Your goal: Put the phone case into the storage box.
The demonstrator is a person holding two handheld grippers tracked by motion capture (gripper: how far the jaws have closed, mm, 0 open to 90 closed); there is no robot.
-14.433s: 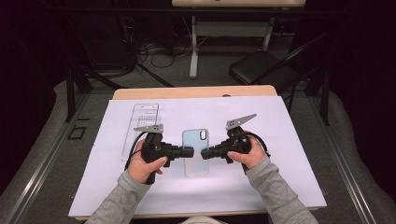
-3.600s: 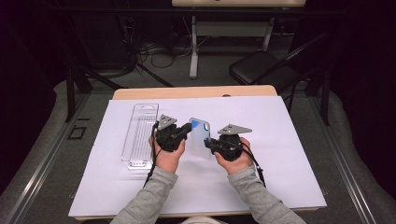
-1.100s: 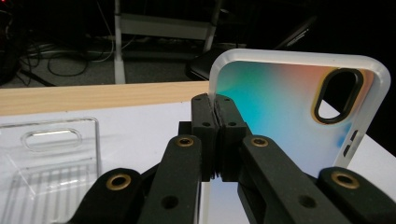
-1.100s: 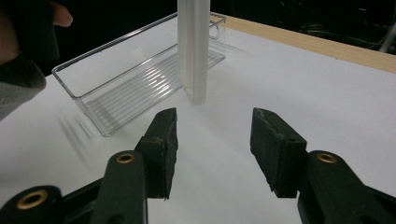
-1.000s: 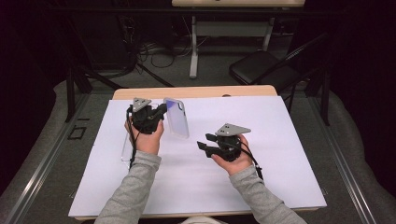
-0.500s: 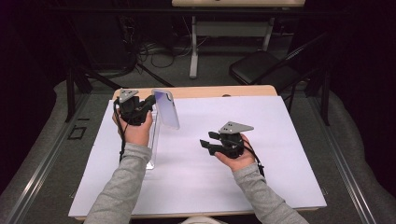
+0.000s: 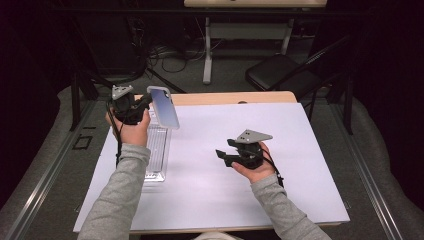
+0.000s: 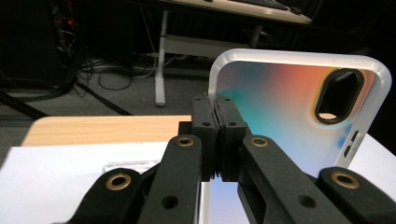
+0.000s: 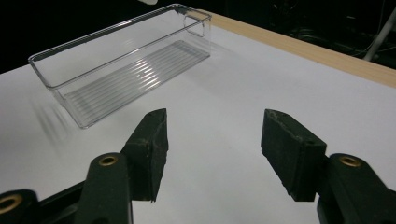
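Step in hand: the phone case point(image 7: 164, 106) is being carried over the clear tray point(image 7: 156, 150) at the left of the bench point(image 7: 240, 165); judged as the carry stage just ahead of placing.
Left gripper point(image 7: 145, 104): raised above the far end of the tray, fingers point(image 8: 205, 126) clamped narrow on one long edge of the case.
Phone case: in the air, held nearly upright with its camera cut-out at the top, its iridescent face toward the left gripper view; not touching the tray.
Clear tray: long, empty, lying lengthwise on the white sheet; its ribbed floor and a handle slot in the far end wall show in the right gripper view.
Right gripper point(image 7: 221, 156): held low over the middle of the bench, well apart from the tray; its fingers point(image 9: 152, 140) have just been opening, stand half-wide, nothing between them.
Next move, as judged: tilt the case flatter, line its length up with the tray, lower it inside the walls, then let go.
Risk: the case could catch on the rim if it goes down skewed.
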